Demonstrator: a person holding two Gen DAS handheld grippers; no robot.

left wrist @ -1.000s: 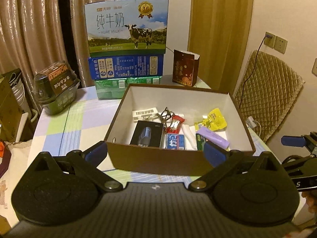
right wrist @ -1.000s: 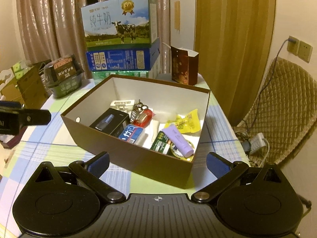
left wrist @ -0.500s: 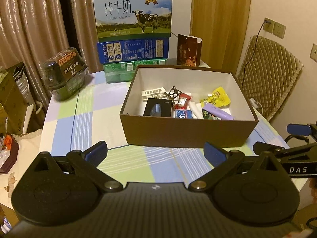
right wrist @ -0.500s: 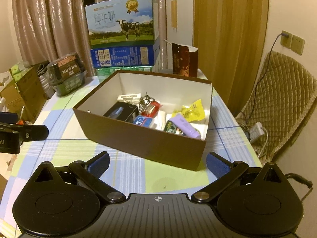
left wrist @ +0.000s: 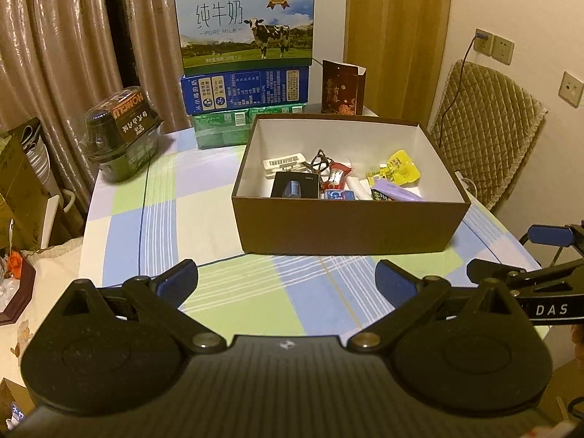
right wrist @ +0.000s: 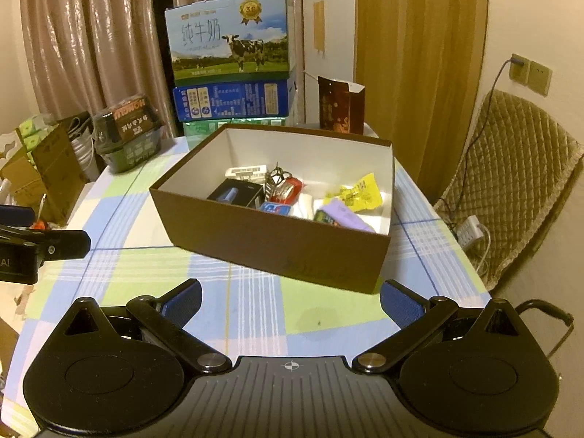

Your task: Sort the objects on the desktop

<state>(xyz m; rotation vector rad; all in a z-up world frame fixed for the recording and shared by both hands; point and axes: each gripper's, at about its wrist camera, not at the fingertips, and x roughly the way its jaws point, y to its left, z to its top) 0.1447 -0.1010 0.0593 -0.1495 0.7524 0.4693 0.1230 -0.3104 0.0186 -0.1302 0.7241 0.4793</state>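
Hovering above the near edge of the checked tablecloth [left wrist: 153, 219], left gripper [left wrist: 286, 279] with blue-padded fingers [left wrist: 180, 277] spread wide, nothing between them. Right gripper [right wrist: 290, 297] likewise held over the cloth, fingers [right wrist: 399, 303] well apart and empty. Each gripper visible at the edge of the other's view, beside but not touching.

Ahead of both, standing on the cloth: brown cardboard box [left wrist: 346, 226], open-topped, white inside. Lying in it, crowded toward the near wall: black carton with a blue picture [left wrist: 294, 186], white ribbed plastic piece [left wrist: 283, 162] behind it, dark tangle, probably keys on a ring [left wrist: 321, 158], though too small to tell, red wrapper [left wrist: 337, 177], small blue packet [left wrist: 339, 194], white tube [left wrist: 356, 186], yellow sachet [left wrist: 399, 168], lilac tube [left wrist: 396, 191] resting over a dark green packet. Seen from the right wrist, same contents, lilac tube nearest the right near corner.

Behind the box, against the curtain [left wrist: 54, 54]: stacked milk cartons, cow-printed one [left wrist: 244, 22] on top, blue one [left wrist: 244, 87] under it, green pack [left wrist: 226, 126] at the bottom. Just right of the stack, dark red paper bag [left wrist: 341, 89], upright. Far left on the table, dark clear-lidded tub [left wrist: 124, 131], tilted. Quilted chair [left wrist: 489, 138] beside the table on the right, cable running up to a wall socket [left wrist: 483, 42].
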